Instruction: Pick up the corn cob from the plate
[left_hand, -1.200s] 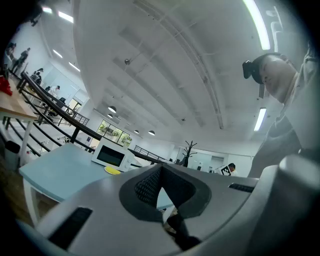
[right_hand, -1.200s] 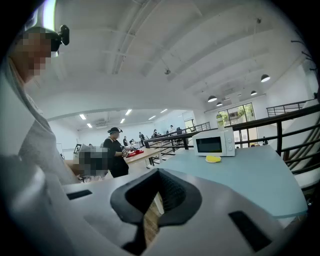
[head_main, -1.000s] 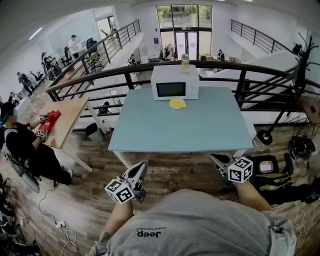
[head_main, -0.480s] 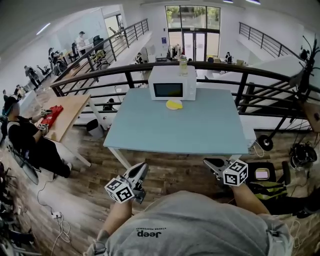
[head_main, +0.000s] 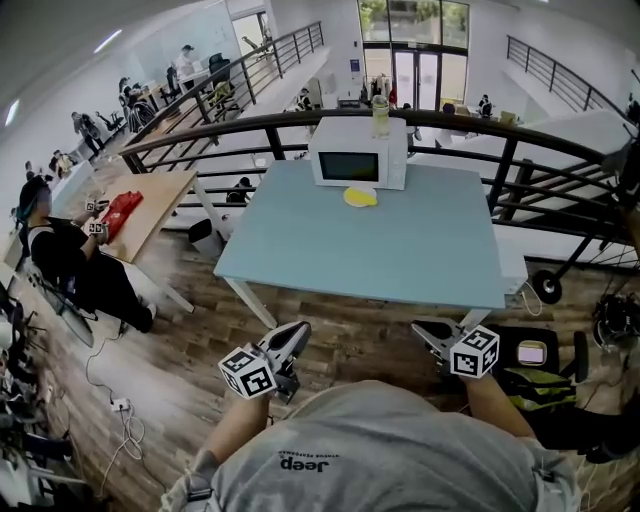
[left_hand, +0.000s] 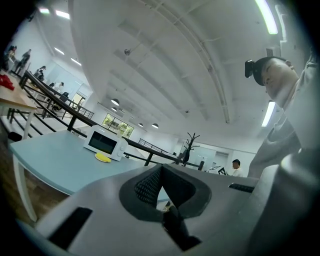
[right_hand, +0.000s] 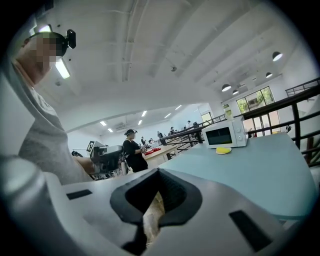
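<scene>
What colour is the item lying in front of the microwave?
The item is yellow, clearest in the head view.

Yellow item (head_main: 360, 196) beside microwave (head_main: 358, 160): too small to identify

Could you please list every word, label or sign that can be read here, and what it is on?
"Jeep": on the person's grey shirt, upside down in the head view.
Small print beside it: too small to read.
Blue sign by the far doors: too small to read.
Cubes on left gripper and right gripper: square markers only, no words.
</scene>
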